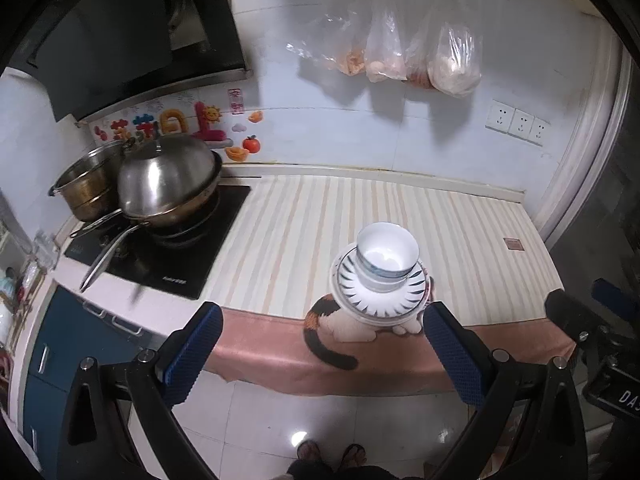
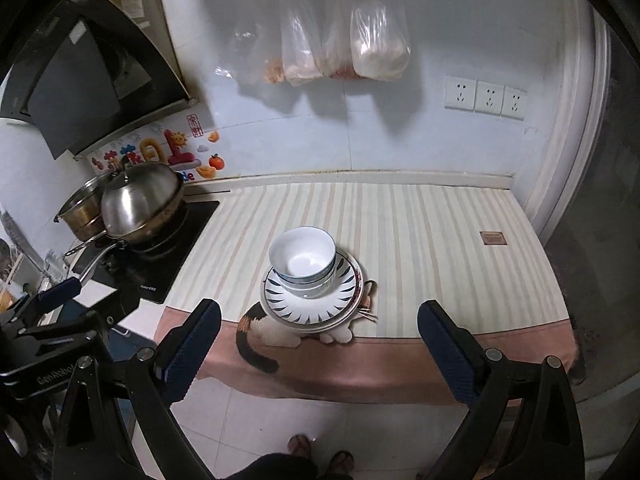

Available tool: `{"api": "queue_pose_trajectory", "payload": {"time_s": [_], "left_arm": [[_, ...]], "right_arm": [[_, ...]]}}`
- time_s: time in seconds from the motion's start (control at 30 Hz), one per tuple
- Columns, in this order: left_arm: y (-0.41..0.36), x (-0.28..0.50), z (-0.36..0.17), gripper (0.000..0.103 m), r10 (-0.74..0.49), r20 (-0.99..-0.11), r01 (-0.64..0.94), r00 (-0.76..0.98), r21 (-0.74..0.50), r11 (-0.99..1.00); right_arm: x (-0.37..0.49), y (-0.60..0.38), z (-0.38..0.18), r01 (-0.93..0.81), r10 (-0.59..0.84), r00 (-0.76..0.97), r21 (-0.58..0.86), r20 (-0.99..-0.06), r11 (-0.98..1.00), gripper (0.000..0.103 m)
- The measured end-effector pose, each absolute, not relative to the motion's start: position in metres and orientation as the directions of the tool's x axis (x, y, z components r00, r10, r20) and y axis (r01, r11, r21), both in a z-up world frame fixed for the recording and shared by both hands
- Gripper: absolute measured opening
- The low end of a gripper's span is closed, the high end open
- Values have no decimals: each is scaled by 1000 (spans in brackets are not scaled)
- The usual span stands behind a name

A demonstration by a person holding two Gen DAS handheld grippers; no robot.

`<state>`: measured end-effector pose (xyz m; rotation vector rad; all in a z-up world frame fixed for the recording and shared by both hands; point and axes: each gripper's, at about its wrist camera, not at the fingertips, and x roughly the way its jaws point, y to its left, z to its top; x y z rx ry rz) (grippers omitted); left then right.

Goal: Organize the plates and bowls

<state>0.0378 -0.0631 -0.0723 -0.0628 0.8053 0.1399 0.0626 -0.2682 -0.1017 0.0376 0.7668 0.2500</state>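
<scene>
White bowls (image 1: 387,254) (image 2: 303,258) with a blue band are nested on a stack of striped plates (image 1: 382,298) (image 2: 310,304). The stack stands near the front edge of the counter, on a cloth with a cat picture. My left gripper (image 1: 322,344) hangs wide open in front of the counter, well short of the stack, nothing between its blue pads. My right gripper (image 2: 320,340) is also wide open and empty, back from the stack. Each gripper shows at the edge of the other's view: the right (image 1: 600,320), the left (image 2: 56,300).
A striped cloth (image 1: 320,220) covers the counter, its pink hem hanging over the front. At the left a black hob (image 1: 168,248) carries a lidded wok (image 1: 168,184) and a steel pot (image 1: 86,192). Plastic bags (image 1: 420,56) hang on the wall. A person's feet (image 1: 332,454) stand on the tiled floor.
</scene>
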Motion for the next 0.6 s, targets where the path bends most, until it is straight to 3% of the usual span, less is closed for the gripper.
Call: {"api": "queue_pose_trajectory", "payload": {"time_s": [0.6], "left_arm": [[-42,-4,-48,103,96,-689,-111,718,23,994]], "right_arm": [[-9,-256,-72,-149,174,749,93,-640,984,101]]}}
